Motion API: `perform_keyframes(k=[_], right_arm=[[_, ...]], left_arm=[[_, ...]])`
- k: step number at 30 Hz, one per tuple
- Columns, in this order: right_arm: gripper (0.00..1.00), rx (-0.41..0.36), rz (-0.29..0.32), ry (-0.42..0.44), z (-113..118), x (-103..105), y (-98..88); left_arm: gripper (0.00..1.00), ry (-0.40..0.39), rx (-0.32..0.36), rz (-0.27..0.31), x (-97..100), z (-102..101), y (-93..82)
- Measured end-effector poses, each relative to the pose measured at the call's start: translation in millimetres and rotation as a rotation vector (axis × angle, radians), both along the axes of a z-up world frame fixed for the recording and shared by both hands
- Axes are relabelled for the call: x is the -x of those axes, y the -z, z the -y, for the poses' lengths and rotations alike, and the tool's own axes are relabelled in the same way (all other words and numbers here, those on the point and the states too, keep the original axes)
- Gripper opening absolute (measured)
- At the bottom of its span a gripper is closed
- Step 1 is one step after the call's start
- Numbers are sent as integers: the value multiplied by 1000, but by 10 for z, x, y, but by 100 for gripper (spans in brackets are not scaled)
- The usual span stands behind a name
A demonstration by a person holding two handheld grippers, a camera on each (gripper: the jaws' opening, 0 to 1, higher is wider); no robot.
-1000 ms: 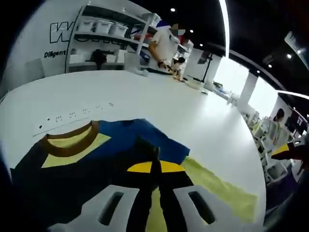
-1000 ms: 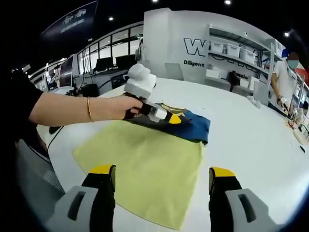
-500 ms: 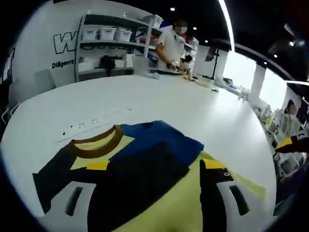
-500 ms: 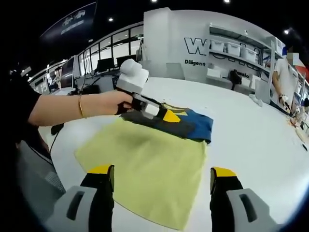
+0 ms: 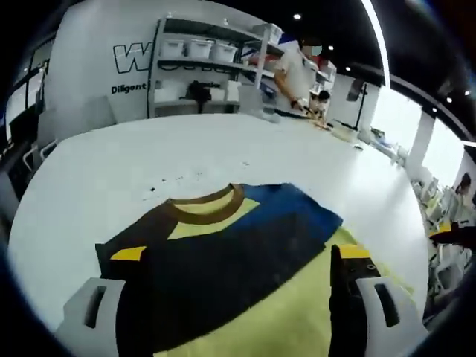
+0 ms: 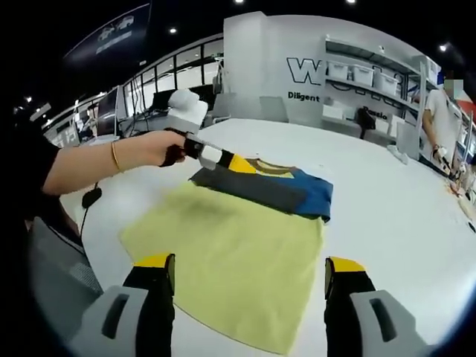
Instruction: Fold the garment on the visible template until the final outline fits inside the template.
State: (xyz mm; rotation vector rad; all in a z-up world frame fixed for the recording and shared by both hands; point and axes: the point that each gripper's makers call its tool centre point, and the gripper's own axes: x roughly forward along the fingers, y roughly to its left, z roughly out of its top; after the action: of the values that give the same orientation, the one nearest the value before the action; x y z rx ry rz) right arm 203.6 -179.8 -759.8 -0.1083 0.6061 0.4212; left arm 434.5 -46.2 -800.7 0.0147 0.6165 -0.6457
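Folded T-shirt (image 6: 262,187) lies at twelve o'clock on yellow template (image 6: 230,260); both tongs released, apparently mid-fold; next, regrasp an edge.

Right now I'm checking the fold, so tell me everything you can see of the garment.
The garment is a soft cloth top, folded into a flat band: dark grey and blue panels, a yellow patch under a brown ribbed collar. It lies across the far edge of the yellow-green template on the white table. The left gripper hovers open at its end.
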Motion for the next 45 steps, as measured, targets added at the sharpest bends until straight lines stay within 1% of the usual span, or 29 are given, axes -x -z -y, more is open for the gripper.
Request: perform_keyframes(k=[2, 3, 4, 5, 7, 8, 9, 11, 12, 13, 16, 18, 19, 20, 22, 25, 26, 27, 29, 33, 34, 37, 39, 41, 42, 44, 45], right_arm=[[81, 2, -1, -1, -3, 5, 1], [81, 4, -1, -1, -2, 9, 2], [81, 4, -3, -2, 3, 11, 5], [81, 4, -5, -1, 5, 17, 8], [81, 6, -7, -3, 2, 25, 15], [81, 7, -10, -4, 0, 30, 22], [81, 8, -13, -5, -6, 34, 29], [81, 9, -14, -9, -16, 40, 37], [81, 8, -17, -9, -18, 43, 42], [81, 7, -17, -7, -19, 44, 46], [80, 9, -21, -8, -27, 56, 60], [80, 9, -25, -8, -32, 63, 68], [80, 8, -25, -8, -38, 65, 68], [80, 7, -23, -7, -42, 64, 66], [80, 6, -23, -8, -54, 65, 64], [80, 6, -22, -9, -67, 60, 59], [80, 6, -20, -9, -71, 58, 54], [79, 4, -19, -8, -72, 54, 51], [79, 2, -19, -7, -74, 54, 49], [79, 2, -20, -3, -73, 60, 54], [79, 0, -23, -3, -76, 64, 62], [79, 4, -28, -4, -76, 71, 78], [79, 3, -30, -4, -76, 72, 84], [79, 5, -31, -5, -79, 71, 88], [79, 5, -31, -6, -82, 68, 88], [79, 5, -31, -6, -78, 64, 89], [79, 6, -30, -7, -77, 58, 86]], left_arm=[[91, -11, -5, -8, 4, -65, 22], [88, -32, -12, -15, 6, -139, 52], [86, -60, -29, -40, 26, -237, 96], [85, -55, -45, -41, 41, -300, 128], [85, -69, -79, -51, 51, -400, 174], [84, -83, -84, -50, 75, -450, 186], [81, -98, -83, -55, 83, -507, 197], [74, -104, -87, -61, 105, -555, 210], [72, -113, -90, -65, 127, -601, 212], [71, -131, -93, -47, 132, -685, 215], [67, -171, -92, -65, 155, -842, 248], [63, -194, -83, -73, 178, -915, 268], [61, -204, -80, -87, 201, -960, 298], [60, -212, -74, -104, 227, -979, 318], [56, -227, -68, -113, 259, -1033, 347], [47, -236, -77, -114, 290, -1078, 378], [44, -241, -66, -125, 311, -1087, 398], [42, -247, -60, -137, 336, -1099, 420], [38, -253, -56, -138, 350, -1117, 441], [30, -272, -44, -163, 387, -1174, 531], [30, -275, -41, -166, 385, -1184, 547], [24, -275, -32, -155, 379, -1187, 529], [16, -272, -28, -164, 380, -1187, 554], [11, -267, -36, -161, 389, -1185, 585], [11, -263, -45, -146, 390, -1194, 579], [9, -266, -45, -145, 387, -1196, 582], [9, -265, -51, -141, 403, -1181, 555]])
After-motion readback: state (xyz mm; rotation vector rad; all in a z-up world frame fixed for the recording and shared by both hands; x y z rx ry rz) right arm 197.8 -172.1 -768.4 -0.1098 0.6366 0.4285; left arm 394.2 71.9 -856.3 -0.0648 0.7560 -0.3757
